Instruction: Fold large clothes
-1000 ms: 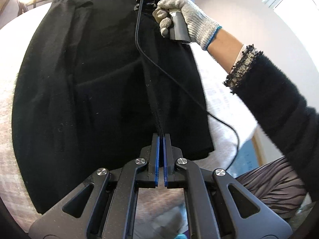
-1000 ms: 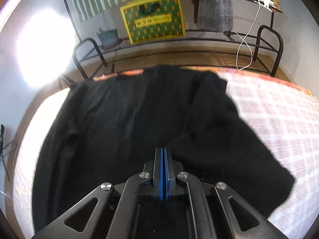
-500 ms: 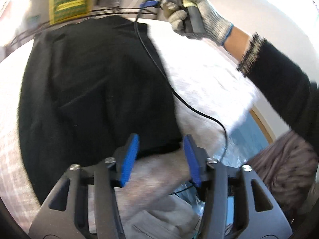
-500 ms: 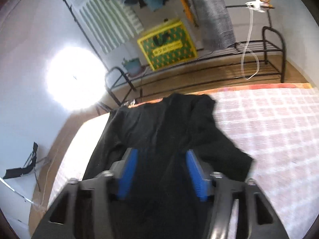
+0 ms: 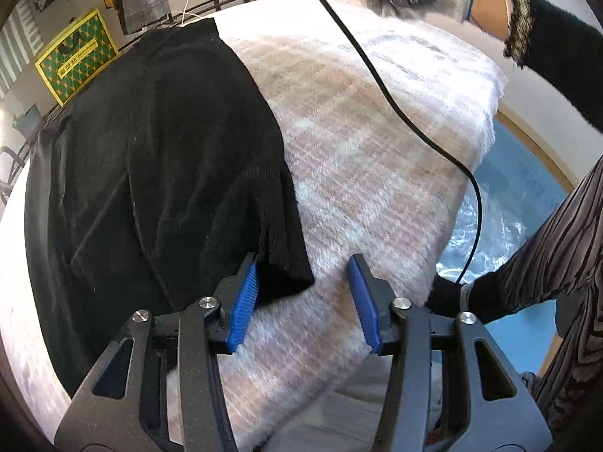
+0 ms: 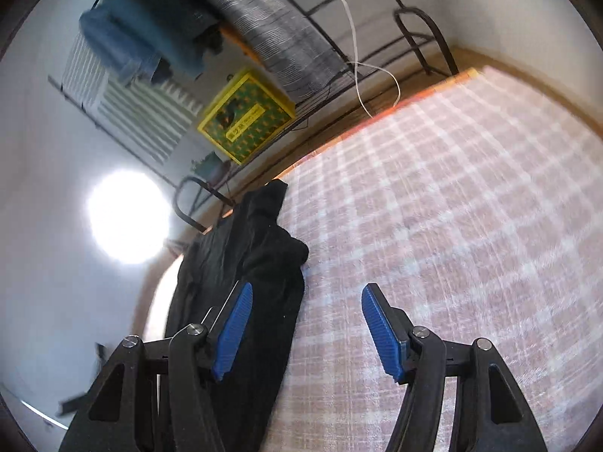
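One black garment [image 5: 158, 173] lies on one checked blanket [image 5: 369, 150]. Beyond the blanket stand one yellow box [image 6: 247, 116], one potted plant [image 6: 211, 164] and one metal rack [image 6: 414, 26]. One cable [image 5: 395, 101] crosses above the blanket.

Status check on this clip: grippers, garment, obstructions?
Left gripper closing, nothing pinched; right gripper open, empty. Black knit garment folded lengthwise on pink checked blanket. Black cable trails across blanket.

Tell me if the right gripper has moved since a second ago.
Yes. The right gripper, then shut over the black garment, now has it by its left finger; the yellow box has slid left and tilted, so it swung right over the checked blanket.
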### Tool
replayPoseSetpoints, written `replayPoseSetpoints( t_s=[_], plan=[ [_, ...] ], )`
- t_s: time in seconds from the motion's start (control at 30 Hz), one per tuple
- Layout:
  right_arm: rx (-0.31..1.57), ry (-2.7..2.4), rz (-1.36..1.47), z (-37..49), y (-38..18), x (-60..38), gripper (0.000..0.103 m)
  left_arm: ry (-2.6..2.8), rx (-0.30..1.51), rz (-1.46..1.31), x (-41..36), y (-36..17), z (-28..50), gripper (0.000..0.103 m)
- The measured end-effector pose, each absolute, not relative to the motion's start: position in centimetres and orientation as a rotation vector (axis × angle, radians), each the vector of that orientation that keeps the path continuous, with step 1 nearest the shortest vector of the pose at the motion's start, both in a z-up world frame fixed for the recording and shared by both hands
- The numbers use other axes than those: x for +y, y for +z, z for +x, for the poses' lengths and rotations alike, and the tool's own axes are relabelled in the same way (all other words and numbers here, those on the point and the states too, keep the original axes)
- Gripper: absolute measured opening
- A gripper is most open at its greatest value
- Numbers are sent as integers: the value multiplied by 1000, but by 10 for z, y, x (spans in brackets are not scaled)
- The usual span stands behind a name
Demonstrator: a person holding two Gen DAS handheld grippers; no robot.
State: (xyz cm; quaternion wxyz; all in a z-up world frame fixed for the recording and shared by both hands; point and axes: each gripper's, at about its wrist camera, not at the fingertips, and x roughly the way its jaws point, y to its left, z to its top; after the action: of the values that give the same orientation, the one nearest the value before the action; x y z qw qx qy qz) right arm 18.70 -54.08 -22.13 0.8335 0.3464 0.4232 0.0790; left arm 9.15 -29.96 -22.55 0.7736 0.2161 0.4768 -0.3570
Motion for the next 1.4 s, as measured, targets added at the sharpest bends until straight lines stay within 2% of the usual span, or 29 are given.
replayPoseSetpoints(
  t_s=[0.03, 0.07, 0.13, 0.27, 0.5, 0.7, 0.83, 0.87, 0.9, 0.97, 1.17, 1.4],
  plan=[
    [904, 181, 759, 187, -228, -542, 64, -753, 1027, 455, -297, -227, 95, 12],
    [910, 189, 770, 187, -232, -541, 64, -737, 1041, 419, -290, -226, 104, 8],
    [937, 216, 786, 190, -244, -535, 64, -751, 1121, 208, -273, -223, 128, 8],
    [991, 286, 804, 194, -262, -513, 66, -738, 1111, -31, -242, -200, 146, 8],
    [1077, 335, 782, 213, -287, -461, 69, -755, 1036, -116, -228, -171, 144, 7],
    [1016, 238, 835, 234, -293, -455, 70, -803, 1065, -154, -230, -176, 131, 7],
    [1010, 203, 826, 251, -297, -444, 56, -802, 1086, -188, -231, -184, 124, 7],
    [1016, 197, 809, 256, -297, -440, 45, -797, 1091, -197, -230, -186, 124, 7],
    [1027, 191, 798, 262, -298, -436, 25, -790, 1095, -210, -228, -189, 122, 7],
    [1060, 150, 776, 271, -303, -430, 5, -782, 1097, -227, -227, -191, 120, 7],
    [1083, 78, 549, 286, -270, -396, 3, -763, 1094, -348, -211, -197, 115, 7],
    [1048, 101, 200, 307, -219, -306, 3, -736, 1102, -501, -186, -212, 110, 7]
  ],
)
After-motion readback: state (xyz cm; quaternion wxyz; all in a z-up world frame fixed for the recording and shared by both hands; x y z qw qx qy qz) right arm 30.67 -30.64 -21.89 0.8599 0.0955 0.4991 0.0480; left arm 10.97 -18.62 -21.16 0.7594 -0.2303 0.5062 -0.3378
